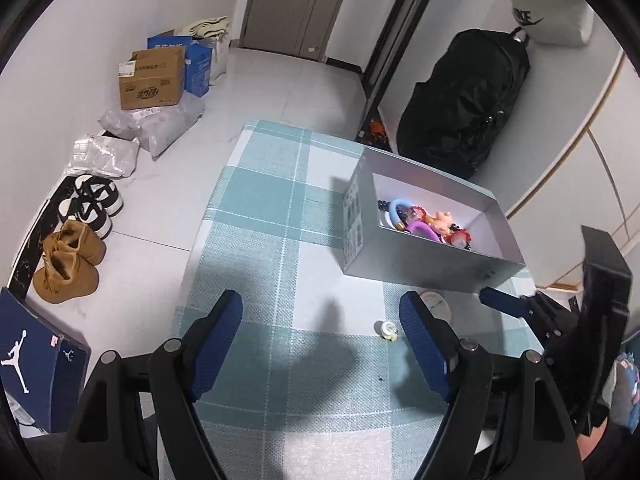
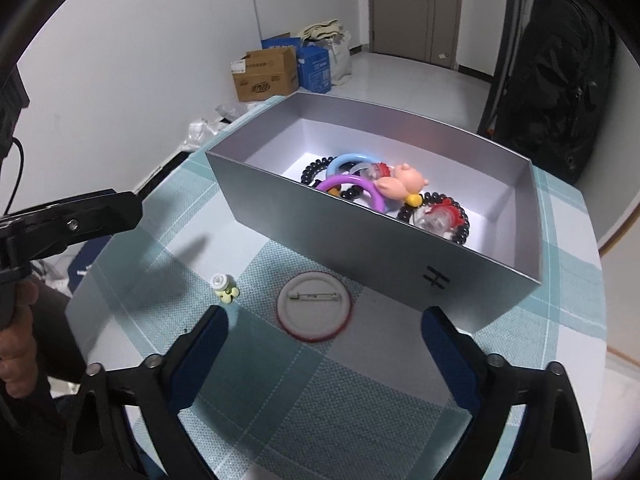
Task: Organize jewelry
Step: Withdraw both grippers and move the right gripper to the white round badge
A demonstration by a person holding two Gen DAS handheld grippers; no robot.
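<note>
Right wrist: badge [image 2: 315,306] beside box [image 2: 360,248].

Around me the room is plain: white walls [image 1: 80,60] and a pale tiled floor [image 1: 280,88] that shines under even indoor light. A grey-brown door [image 1: 296,4] stands shut at the far end. Along the left wall I see cardboard boxes [image 1: 154,80], plastic parcels [image 1: 160,124] and shoes [image 1: 76,256] in a row (two black-and-white, two tan). A black backpack [image 1: 464,100] leans against the right wall. My table [image 1: 256,208] wears a teal and white checked cloth.
</note>
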